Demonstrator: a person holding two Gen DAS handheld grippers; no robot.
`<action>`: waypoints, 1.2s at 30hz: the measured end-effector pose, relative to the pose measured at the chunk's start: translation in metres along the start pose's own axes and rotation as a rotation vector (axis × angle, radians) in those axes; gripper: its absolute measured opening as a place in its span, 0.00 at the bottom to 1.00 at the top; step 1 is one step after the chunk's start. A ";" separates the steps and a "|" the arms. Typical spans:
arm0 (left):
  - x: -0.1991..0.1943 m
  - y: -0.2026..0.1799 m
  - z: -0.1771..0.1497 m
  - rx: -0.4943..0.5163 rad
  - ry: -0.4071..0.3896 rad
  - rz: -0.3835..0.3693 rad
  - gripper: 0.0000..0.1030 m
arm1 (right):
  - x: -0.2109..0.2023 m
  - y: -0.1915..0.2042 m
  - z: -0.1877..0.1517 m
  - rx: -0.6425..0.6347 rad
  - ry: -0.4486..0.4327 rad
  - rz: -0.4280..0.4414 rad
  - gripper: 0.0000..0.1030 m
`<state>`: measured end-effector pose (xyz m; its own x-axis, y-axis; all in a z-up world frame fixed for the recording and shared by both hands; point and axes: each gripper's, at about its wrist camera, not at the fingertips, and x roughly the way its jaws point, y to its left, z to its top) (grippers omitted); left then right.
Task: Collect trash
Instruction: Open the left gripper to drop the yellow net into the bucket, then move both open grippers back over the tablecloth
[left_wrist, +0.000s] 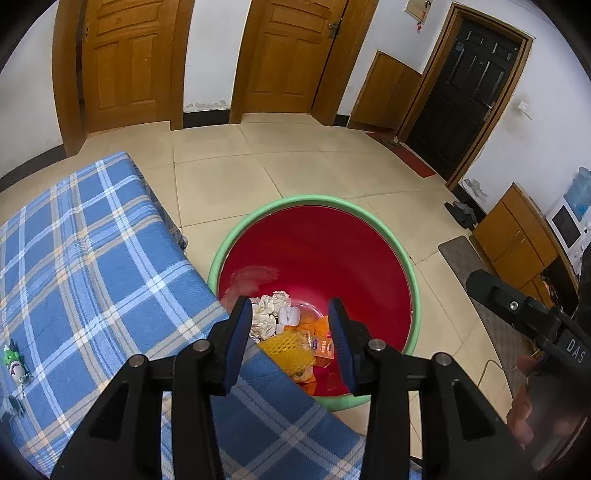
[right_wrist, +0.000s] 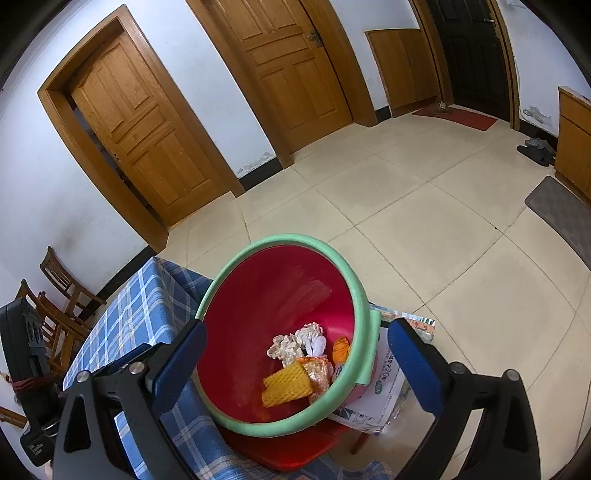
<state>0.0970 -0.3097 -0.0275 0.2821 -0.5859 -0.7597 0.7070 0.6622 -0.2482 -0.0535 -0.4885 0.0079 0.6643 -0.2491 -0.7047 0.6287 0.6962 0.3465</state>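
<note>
Beside the table edge, on a red stool (right_wrist: 295, 452), sits the red bucket (left_wrist: 332, 251) with a green rim (right_wrist: 364, 314); under it on the stool lies a printed paper sheet (right_wrist: 388, 373). Table is covered in blue plaid cloth (left_wrist: 85, 258), bucket just off its right edge in the left wrist view. Floor is beige tile (right_wrist: 424, 221), two wooden doors (left_wrist: 129, 62) and a dark door on the far wall.

Trash is all at the bucket bottom: crumpled white paper wads (left_wrist: 267, 310), a yellow foam net sleeve (right_wrist: 288, 384), orange wrappers (left_wrist: 317, 326), a small white bit (right_wrist: 316, 345) between them. All piled touching.

Left gripper (left_wrist: 291, 345) hovers over the bucket's near rim, jaws parted, nothing between the pads, trash visible through the gap below. No earlier frame to compare.

Right gripper (right_wrist: 295, 365) also points down at the bucket, jaws spread wide either side of it, not touching it, gripping nothing. Its black body shows at the right edge of the left wrist view, with part of a hand (left_wrist: 524, 413) below it.

Small green and white toy (left_wrist: 14, 363) lies on the cloth at far left.
</note>
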 end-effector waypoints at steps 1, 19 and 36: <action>-0.001 0.001 0.000 -0.003 -0.002 0.001 0.41 | 0.000 0.001 -0.001 -0.004 0.003 0.002 0.97; -0.049 0.044 -0.016 -0.069 -0.053 0.097 0.41 | -0.007 0.028 -0.011 -0.071 0.024 0.058 0.98; -0.102 0.129 -0.049 -0.210 -0.093 0.255 0.41 | -0.008 0.062 -0.024 -0.132 0.058 0.095 0.98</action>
<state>0.1272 -0.1419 -0.0114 0.4972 -0.4228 -0.7576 0.4598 0.8689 -0.1832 -0.0296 -0.4269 0.0203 0.6913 -0.1416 -0.7086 0.5034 0.7979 0.3317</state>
